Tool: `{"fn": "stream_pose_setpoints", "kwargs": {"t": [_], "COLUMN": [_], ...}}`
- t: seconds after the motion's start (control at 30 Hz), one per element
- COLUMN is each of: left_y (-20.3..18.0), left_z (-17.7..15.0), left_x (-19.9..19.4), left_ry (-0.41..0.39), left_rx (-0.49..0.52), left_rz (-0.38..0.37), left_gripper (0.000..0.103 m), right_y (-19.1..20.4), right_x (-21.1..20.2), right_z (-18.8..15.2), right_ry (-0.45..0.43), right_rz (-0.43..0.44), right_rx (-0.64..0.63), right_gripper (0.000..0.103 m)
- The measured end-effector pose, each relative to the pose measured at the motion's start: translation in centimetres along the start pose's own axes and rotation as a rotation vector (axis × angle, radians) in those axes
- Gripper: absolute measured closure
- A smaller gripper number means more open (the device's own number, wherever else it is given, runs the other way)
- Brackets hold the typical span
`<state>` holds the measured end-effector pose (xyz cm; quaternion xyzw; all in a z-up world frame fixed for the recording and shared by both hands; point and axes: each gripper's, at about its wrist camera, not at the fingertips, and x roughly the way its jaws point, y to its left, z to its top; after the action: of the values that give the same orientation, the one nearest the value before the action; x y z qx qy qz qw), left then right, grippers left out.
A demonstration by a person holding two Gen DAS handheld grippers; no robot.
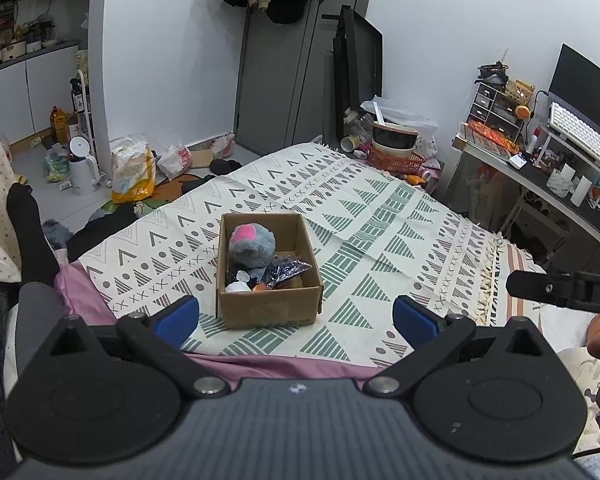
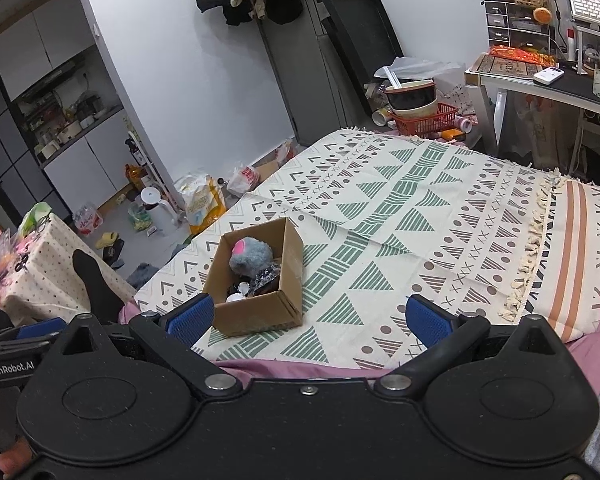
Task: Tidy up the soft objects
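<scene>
Bedspread holds box w/ plush, between open left claw fingers.

Your cardboard box is plain brown, and the plush toy inside it is grey with a bright pink patch on top. Beside the toy you have a dark, shiny wrapper and some white and orange bits. The blanket under the box is cream, printed with green striped triangles, brownish chevrons, dots and crosses, and fringed along one edge. A pink-mauve sheet shows below it. Each hand-held gripper is black with blue finger pads.
</scene>
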<state>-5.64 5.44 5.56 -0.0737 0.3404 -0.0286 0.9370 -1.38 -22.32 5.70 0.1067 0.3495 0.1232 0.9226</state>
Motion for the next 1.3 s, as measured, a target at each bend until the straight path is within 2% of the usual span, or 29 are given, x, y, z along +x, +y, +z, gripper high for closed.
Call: {"fn": "stream_pose_setpoints", "kwargs": {"t": [1.3], "left_y": [-1.1], "left_z": [-0.5], "left_x": [-0.8], "left_ry": [-0.006], "left_rx": [0.016], "left_rz": [-0.006], "left_gripper": [0.001], "right_y": [-0.2], "right_x": [-0.6], "right_z": [-0.7], "right_ry": [-0.005], "right_rz": [-0.017], "right_rx": [-0.016], "right_gripper": [0.0]}}
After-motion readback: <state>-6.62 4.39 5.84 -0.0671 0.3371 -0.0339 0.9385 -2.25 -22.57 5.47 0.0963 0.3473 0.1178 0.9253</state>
